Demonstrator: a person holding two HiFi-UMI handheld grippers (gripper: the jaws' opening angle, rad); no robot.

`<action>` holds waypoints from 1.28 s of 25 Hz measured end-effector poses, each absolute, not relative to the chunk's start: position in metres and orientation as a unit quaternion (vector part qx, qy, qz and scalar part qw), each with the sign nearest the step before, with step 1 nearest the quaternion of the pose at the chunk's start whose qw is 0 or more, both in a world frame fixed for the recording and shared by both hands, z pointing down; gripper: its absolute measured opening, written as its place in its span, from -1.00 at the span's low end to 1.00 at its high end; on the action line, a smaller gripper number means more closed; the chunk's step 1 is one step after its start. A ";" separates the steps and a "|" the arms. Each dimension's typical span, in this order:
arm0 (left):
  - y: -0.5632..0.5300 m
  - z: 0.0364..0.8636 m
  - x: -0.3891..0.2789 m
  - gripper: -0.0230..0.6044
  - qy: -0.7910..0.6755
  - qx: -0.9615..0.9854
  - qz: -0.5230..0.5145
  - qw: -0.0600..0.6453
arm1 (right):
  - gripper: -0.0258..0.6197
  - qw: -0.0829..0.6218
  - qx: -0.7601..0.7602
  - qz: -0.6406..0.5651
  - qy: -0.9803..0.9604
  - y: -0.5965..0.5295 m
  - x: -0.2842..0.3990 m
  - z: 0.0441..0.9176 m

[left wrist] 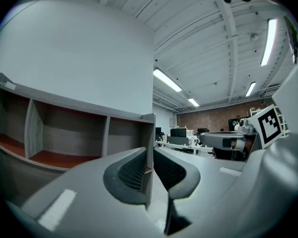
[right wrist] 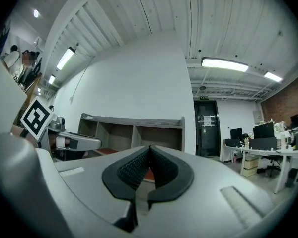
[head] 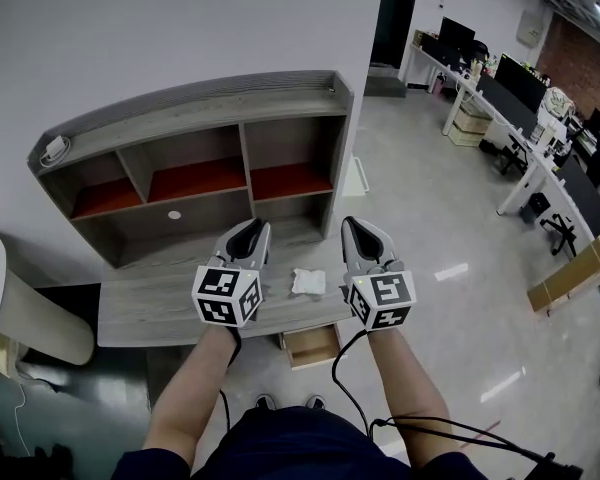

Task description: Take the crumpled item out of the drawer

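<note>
Crumpled item (head: 308, 281) is lying on the counter (head: 150, 308), just behind the open drawer (head: 312, 345). It is sitting between and below your grippers, about equally near each. Your right gripper (head: 360, 236) is keeping its fingers pressed together, empty. Your left gripper (head: 252, 233) is showing a narrow gap, also empty.

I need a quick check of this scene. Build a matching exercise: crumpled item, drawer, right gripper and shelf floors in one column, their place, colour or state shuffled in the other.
Things:
1. crumpled item
2. drawer
3. right gripper
4. shelf floors

Place, colour or state:
A. red
B. shut, with nothing held
C. lying on the desk top
D. pulled open under the desk top

Pairs: 1-C, 2-D, 3-B, 4-A
</note>
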State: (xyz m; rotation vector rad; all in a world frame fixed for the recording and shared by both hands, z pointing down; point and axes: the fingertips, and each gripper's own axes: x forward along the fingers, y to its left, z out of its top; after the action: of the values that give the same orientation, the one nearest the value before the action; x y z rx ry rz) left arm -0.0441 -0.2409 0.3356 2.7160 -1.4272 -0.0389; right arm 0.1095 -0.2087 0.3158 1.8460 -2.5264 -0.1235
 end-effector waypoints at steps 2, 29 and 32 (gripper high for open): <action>-0.244 0.334 -0.043 -0.78 -0.459 0.887 -0.014 0.035 | -0.90 0.006 0.594 -0.041 -0.804 -0.208 0.109 0.315; -0.273 0.341 -0.071 -0.78 -0.409 0.911 -0.016 0.042 | -0.90 0.018 0.646 -0.034 -0.762 -0.221 0.096 0.322; -0.275 0.345 -0.075 -0.78 -0.404 0.913 -0.015 0.045 | -0.90 0.018 0.651 -0.034 -0.758 -0.221 0.091 0.323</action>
State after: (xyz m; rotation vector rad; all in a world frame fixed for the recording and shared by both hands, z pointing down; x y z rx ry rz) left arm -0.0749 -0.2754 0.3451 2.7900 -1.2348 -0.0448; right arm 0.0914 -0.2207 0.3229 2.0223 -2.3546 -0.1049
